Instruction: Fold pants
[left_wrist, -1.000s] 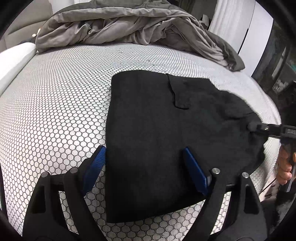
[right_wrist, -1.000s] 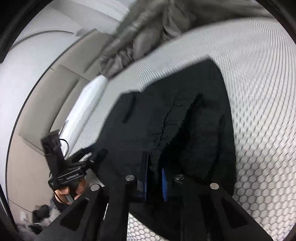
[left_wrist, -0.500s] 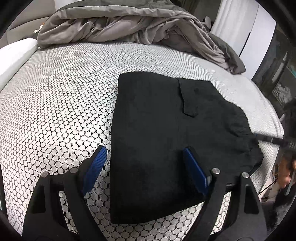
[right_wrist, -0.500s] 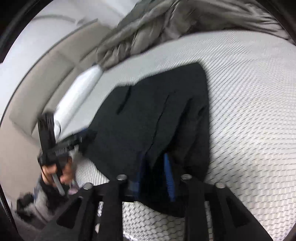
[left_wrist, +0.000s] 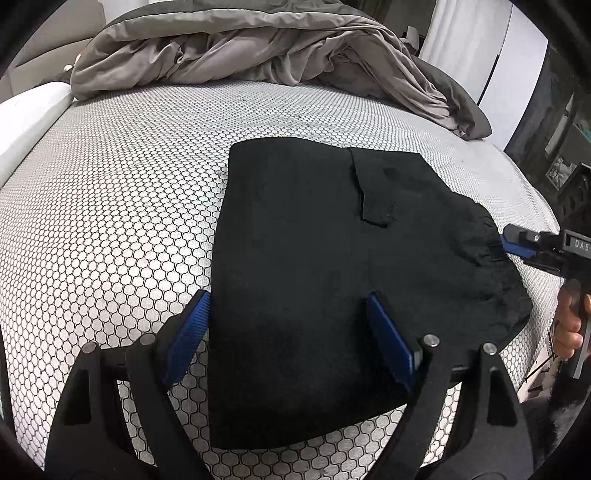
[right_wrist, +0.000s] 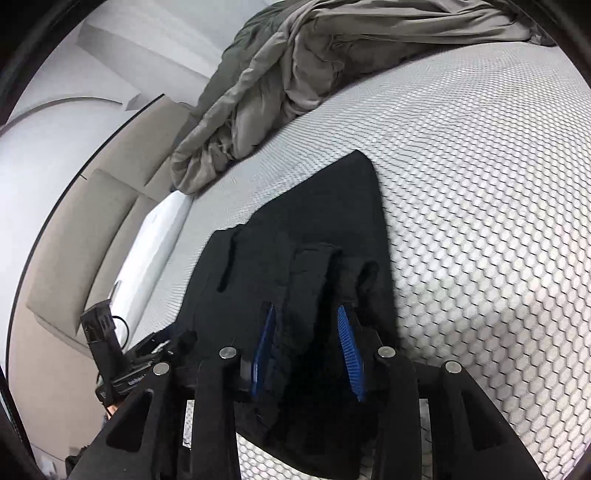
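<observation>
The black pants (left_wrist: 325, 266) lie folded flat on the honeycomb-patterned mattress (left_wrist: 110, 229). My left gripper (left_wrist: 291, 332) is open, its blue pads spread over the near edge of the pants, holding nothing. My right gripper (right_wrist: 306, 347) is open, with a bunched fold of the pants (right_wrist: 314, 273) lying between its blue pads. The right gripper also shows in the left wrist view (left_wrist: 532, 247) at the pants' right edge. The left gripper shows in the right wrist view (right_wrist: 122, 354) at the lower left.
A crumpled grey duvet (left_wrist: 258, 48) is heaped at the far end of the bed. A white pillow (left_wrist: 26, 114) lies at the left edge. A beige upholstered headboard (right_wrist: 88, 236) runs beside the bed. The mattress edge (left_wrist: 535, 206) drops off at the right.
My right gripper has opened and let go of the bunched pants edge, which now lies down on the mattress. My left gripper has stayed open over the near edge.
</observation>
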